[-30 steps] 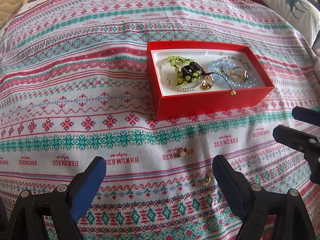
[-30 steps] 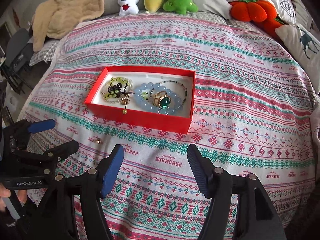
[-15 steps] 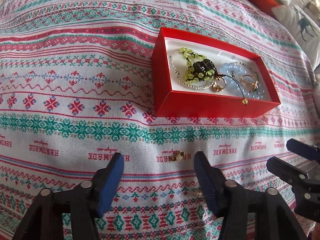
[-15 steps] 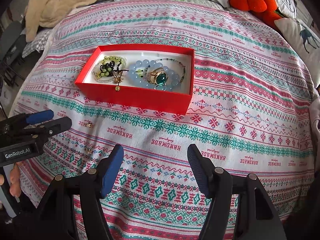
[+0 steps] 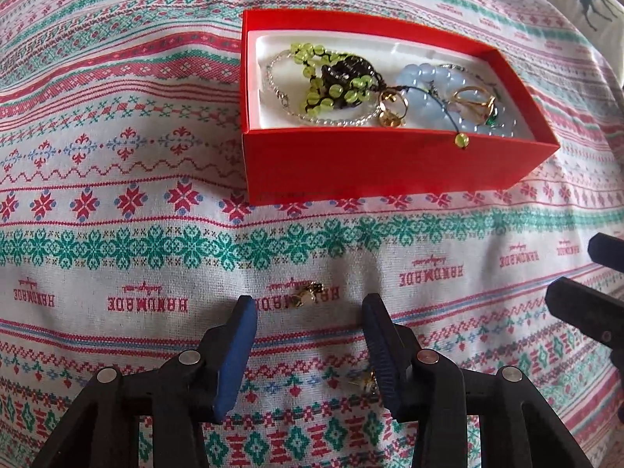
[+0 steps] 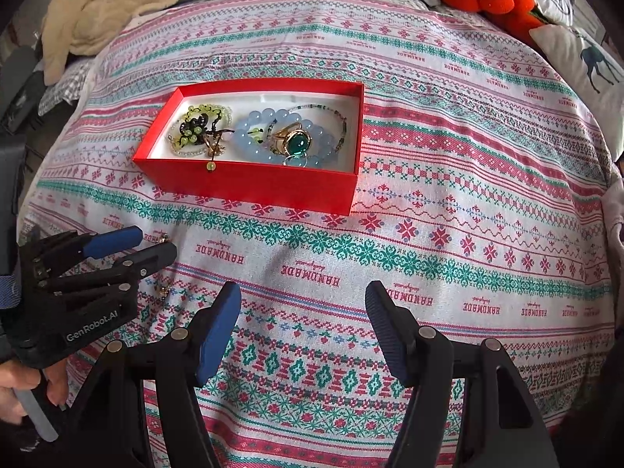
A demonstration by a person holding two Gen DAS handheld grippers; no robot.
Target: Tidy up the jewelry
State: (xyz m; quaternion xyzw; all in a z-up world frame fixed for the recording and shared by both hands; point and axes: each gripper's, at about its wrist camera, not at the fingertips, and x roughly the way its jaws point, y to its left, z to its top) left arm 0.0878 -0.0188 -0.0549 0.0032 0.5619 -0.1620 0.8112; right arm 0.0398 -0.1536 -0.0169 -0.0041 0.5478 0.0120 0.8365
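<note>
A red box point(image 5: 390, 163) with a white lining is seen on a patterned bedspread point(image 5: 117, 202), filled with a green bead bracelet point(image 5: 331, 85), a pale blue bead bracelet point(image 6: 273, 136), a clear bead strand point(image 5: 335, 120) and gold rings, among them a green-stone ring point(image 6: 297, 143); one green bead is hung over the front wall. A small gold earring point(image 5: 306, 294) is left on the cloth before the box, just ahead of the left gripper point(image 5: 310, 312), whose jaws are closing with the earring not yet pinched between the pads. A second gold piece point(image 5: 364, 380) is partly hidden beside the gripper's right-hand finger. The right gripper point(image 6: 302, 312) is held spread over bare cloth, nothing between its fingers.
</note>
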